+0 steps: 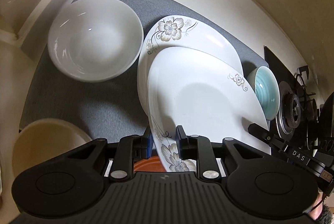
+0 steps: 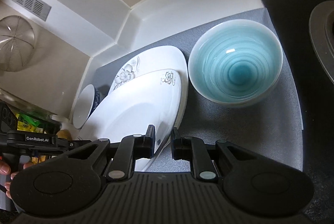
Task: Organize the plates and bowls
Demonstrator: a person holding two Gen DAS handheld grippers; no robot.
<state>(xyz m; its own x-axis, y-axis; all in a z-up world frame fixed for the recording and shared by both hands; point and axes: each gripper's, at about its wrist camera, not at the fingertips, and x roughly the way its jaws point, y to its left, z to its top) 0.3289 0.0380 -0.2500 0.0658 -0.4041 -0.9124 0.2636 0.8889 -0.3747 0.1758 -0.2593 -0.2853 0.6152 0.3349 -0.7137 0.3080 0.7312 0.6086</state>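
A white square plate with grey flowers (image 1: 198, 98) is gripped at two opposite edges. My left gripper (image 1: 165, 141) is shut on its near flowered rim. My right gripper (image 2: 163, 140) is shut on the other edge, and one of its fingers (image 1: 255, 129) shows in the left wrist view. The plate (image 2: 135, 111) hangs tilted over a second, matching flowered plate (image 1: 187, 36) (image 2: 156, 57) that lies on the grey mat (image 1: 104, 109). I cannot tell if the two plates touch. A white bowl (image 1: 94, 40) stands left of them, and a teal bowl (image 2: 235, 65) stands to their right.
A cream bowl (image 1: 48, 140) sits at the near left and something orange (image 1: 146, 163) lies under my left gripper. A black stove with a burner (image 1: 292, 111) borders the mat on the right. White counter walls (image 2: 167, 21) close the back. A wire strainer (image 2: 14, 42) hangs at left.
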